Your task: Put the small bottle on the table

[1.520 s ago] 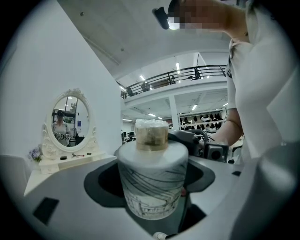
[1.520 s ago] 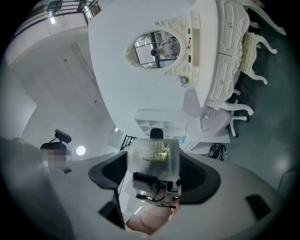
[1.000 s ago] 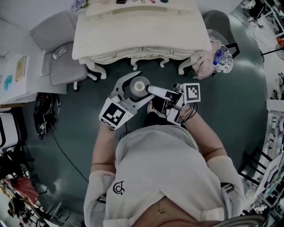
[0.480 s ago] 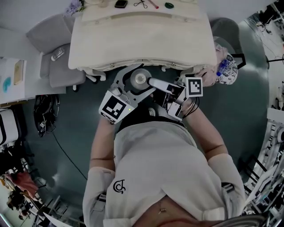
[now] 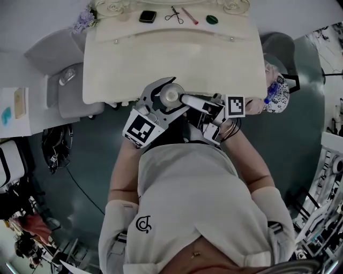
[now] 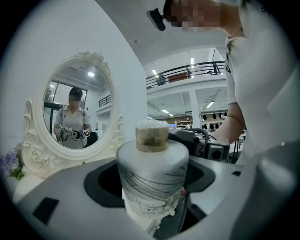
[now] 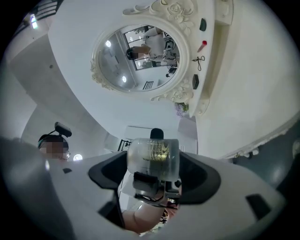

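A small frosted white bottle [image 5: 170,96] with a clear, gold-tinted cap [image 6: 152,136] stands upright between my grippers, over the front edge of the cream dressing table [image 5: 171,53]. My left gripper [image 5: 167,101] is shut on the bottle's body [image 6: 152,176]. From the right, my right gripper [image 5: 184,100] reaches in and is shut on the cap [image 7: 153,154]. The bottle's base is hidden, so I cannot tell whether it touches the tabletop.
At the table's far edge lie a black case [image 5: 147,16], scissors [image 5: 172,14], a red pen [image 5: 189,16] and a green object [image 5: 212,20]. An oval ornate mirror [image 6: 75,112] stands behind. A grey chair [image 5: 64,80] is left, a bundle of cloth [image 5: 276,93] right.
The person has stepped closer to the table. Both grippers, still holding the bottle, have moved from over the floor to over the table's front edge.
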The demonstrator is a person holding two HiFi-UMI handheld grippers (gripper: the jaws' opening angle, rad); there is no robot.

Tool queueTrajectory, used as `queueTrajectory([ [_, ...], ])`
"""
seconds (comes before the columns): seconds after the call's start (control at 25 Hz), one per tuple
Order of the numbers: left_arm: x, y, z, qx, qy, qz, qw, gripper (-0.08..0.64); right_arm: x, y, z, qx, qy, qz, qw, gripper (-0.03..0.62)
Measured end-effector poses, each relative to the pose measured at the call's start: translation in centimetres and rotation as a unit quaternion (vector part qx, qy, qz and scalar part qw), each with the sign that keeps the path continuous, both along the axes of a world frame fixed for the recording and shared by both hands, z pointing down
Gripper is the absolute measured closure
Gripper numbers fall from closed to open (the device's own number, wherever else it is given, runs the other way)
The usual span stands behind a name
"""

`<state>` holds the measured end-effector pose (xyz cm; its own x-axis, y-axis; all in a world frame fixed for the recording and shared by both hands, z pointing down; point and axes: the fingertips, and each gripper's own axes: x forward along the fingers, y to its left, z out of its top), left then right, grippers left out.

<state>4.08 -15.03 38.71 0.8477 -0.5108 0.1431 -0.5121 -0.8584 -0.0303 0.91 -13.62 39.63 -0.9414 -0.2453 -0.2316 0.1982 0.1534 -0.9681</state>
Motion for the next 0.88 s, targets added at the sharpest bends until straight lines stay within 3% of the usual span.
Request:
queueTrajectory([
  [0.24,-1.8,-5.4,1.8,0.001,-0.001,0.019,0.9998,0.21,-2.0,-5.6,1.4,0.013,0.012,0.007,1.0,0.249],
  [0.56,-3.7,-10.8,5.8,-0.024,0.0,0.027,0.9994,0.21,-3.9,-10.9,5.6,-0.006,0.025,0.008,1.0,0.245],
  [0.88,-5.0,-14.2,11.7,-0.056,-0.022,0.022,0.998,0.212,-4.4,-14.4,11.3,-0.025,0.097,0.019,0.995,0.245],
])
